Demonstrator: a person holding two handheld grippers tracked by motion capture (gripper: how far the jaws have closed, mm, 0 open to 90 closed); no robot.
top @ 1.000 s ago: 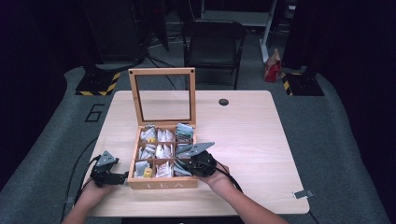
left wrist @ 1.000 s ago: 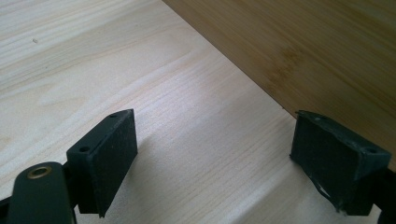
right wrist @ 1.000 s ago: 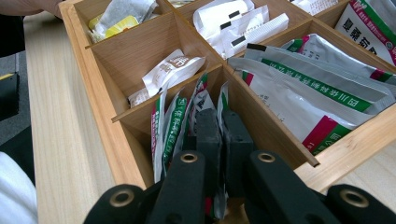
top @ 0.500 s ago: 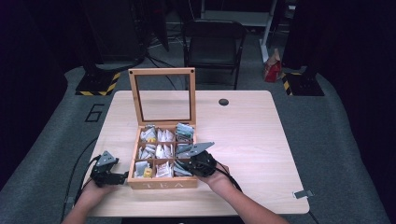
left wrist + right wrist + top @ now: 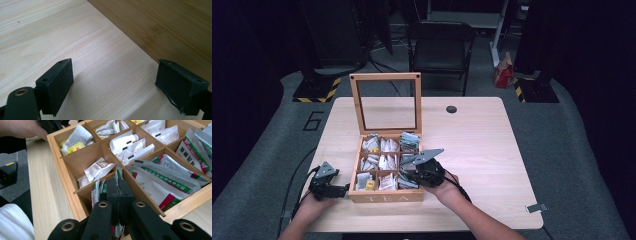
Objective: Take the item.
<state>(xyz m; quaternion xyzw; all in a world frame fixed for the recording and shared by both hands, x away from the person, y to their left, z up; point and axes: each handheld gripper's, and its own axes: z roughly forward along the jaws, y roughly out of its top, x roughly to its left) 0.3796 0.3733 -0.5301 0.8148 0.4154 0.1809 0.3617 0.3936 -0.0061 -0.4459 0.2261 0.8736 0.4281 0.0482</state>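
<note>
We note a green-and-white sachet [image 5: 118, 173] pinched edge-on between the pressed-together pads of the right tool [image 5: 119, 192], low centre of the right gripper view. It stands upright in the near corner compartment of the wooden tea box [image 5: 384, 197], where other green-trimmed sachets crowd beside it.

The box has nine compartments. We see large silver-and-green packets [image 5: 162, 182] in the cell to the right of the pinch, a white-and-brown packet [image 5: 98, 170] in the cell beyond it, white packets [image 5: 128, 146] in the middle, and a yellow one [image 5: 75, 145] at upper left. The glass-paned lid [image 5: 386, 102] stands open at the box's far edge.

In the high view the right tool [image 5: 424, 172] sits over the box's lower right corner. The left tool [image 5: 120, 87], jaws spread and holding nothing, rests on the bench [image 5: 482, 145] just beside the box's left wall.
</note>
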